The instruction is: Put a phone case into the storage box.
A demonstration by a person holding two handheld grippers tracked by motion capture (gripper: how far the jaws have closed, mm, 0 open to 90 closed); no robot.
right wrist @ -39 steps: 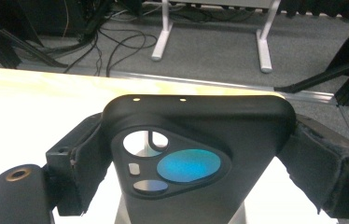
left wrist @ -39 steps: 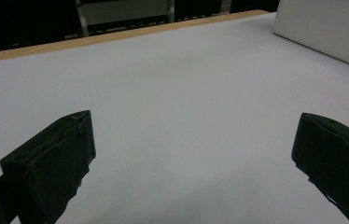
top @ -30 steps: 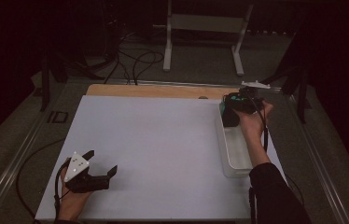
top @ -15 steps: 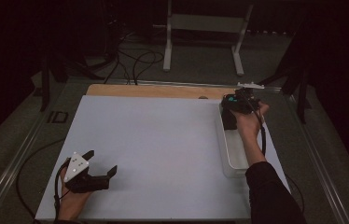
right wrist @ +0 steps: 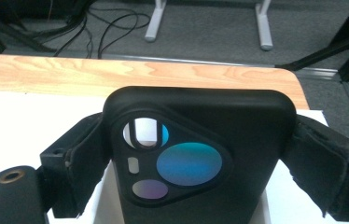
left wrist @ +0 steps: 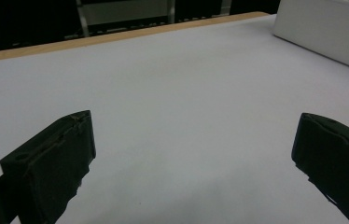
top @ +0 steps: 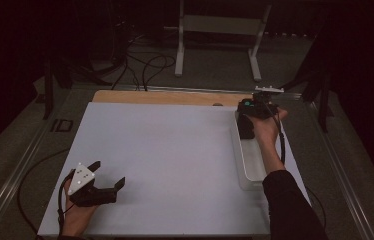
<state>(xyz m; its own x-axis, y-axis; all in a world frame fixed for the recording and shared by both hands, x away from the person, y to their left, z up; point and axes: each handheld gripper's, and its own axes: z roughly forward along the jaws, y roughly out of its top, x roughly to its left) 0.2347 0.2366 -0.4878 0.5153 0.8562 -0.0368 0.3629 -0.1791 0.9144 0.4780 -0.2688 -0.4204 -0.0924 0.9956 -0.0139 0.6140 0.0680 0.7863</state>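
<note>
A black phone case (right wrist: 200,154) with a rounded three-cornered camera cutout stands upright between the jaws of my right gripper (right wrist: 198,140), which is shut on its two sides. In the high view my right gripper (top: 249,116) holds the phone case (top: 245,127) above the far end of a long pale tray (top: 250,165) at the table's right. My left gripper (top: 110,172) rests open on the white mat (top: 175,150) at the near left, with nothing between its fingers (left wrist: 53,163). Its own view has the left gripper (left wrist: 193,140) facing bare mat.
A strip of bare wooden table (top: 165,97) runs along the mat's far edge. The tray's white wall (left wrist: 326,32) shows at the upper right of the left gripper view. Cables and a stand's legs (top: 180,55) lie on the floor beyond the table.
My right gripper has shifted slightly toward the far edge with the phone case in it. The left gripper has not moved.
</note>
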